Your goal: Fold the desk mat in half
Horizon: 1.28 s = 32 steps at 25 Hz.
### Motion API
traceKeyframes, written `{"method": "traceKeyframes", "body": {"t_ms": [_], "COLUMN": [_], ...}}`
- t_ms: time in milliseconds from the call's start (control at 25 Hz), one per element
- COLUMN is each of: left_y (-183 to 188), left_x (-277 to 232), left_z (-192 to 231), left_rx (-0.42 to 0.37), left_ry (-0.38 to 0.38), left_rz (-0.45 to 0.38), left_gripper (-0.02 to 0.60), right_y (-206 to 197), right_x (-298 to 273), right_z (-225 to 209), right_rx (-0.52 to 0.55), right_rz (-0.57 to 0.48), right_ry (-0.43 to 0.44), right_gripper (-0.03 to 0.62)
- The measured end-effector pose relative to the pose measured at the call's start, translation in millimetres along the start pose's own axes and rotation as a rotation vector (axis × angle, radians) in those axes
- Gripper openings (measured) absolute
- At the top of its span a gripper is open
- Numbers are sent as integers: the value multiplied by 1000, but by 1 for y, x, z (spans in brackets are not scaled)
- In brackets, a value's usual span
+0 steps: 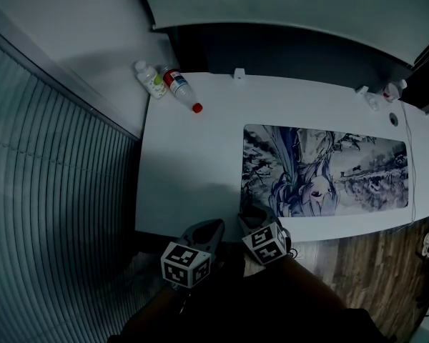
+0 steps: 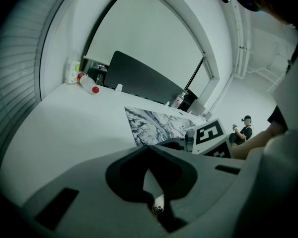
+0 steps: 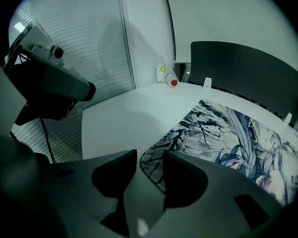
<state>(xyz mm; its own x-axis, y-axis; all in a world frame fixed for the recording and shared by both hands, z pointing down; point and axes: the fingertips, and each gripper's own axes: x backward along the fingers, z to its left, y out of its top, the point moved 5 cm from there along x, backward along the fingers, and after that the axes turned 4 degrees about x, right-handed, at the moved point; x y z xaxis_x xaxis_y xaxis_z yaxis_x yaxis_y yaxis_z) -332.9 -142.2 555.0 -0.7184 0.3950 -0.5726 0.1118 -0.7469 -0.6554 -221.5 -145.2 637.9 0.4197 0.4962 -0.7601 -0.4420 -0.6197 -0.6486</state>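
Not yet begun: desk mat (image 1: 325, 170) flat, unfolded on tabletop (image 1: 193, 170); right claw (image 3: 149, 154) open by its corner, left claw (image 2: 148, 148) closed, empty.

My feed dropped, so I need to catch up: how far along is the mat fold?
Done: nothing yet; the desk mat lies flat on the desk. In hand: the right gripper, jaws apart, is lined up at the mat's near left corner, not gripping it; the left gripper is shut and empty. Remaining: grip the corner, carry it over, lay one half on the other.
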Motion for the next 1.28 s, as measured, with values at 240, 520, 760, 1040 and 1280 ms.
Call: {"method": "traceKeyframes", "body": {"t_ms": [240,520,760,1040,1280], "left_y": [1,3,1,2,-2], "left_x": [-2,-1,1,0,0], "left_z": [-1,-3,-5,-15,-25], "left_rx": [-1,-6,-9,-24,-34], "left_ry": [-2,-9,-14,-38,-53], "left_rz": [1,-4,0,-4,-4], "left_gripper": [6,6,6,6,6], "right_y": [0,-1,-1,4,7], "right_x": [-3,-1,-1,7,22], "right_z": [-1,-12,-15,-22,-32], "right_rx": [72,94,-19,-180,-198], "right_rz": [45,35,22,-23,-74], "right_ry": [-40,-101,-78,-56,-100], "right_gripper": [156,43,40,40,40]}}
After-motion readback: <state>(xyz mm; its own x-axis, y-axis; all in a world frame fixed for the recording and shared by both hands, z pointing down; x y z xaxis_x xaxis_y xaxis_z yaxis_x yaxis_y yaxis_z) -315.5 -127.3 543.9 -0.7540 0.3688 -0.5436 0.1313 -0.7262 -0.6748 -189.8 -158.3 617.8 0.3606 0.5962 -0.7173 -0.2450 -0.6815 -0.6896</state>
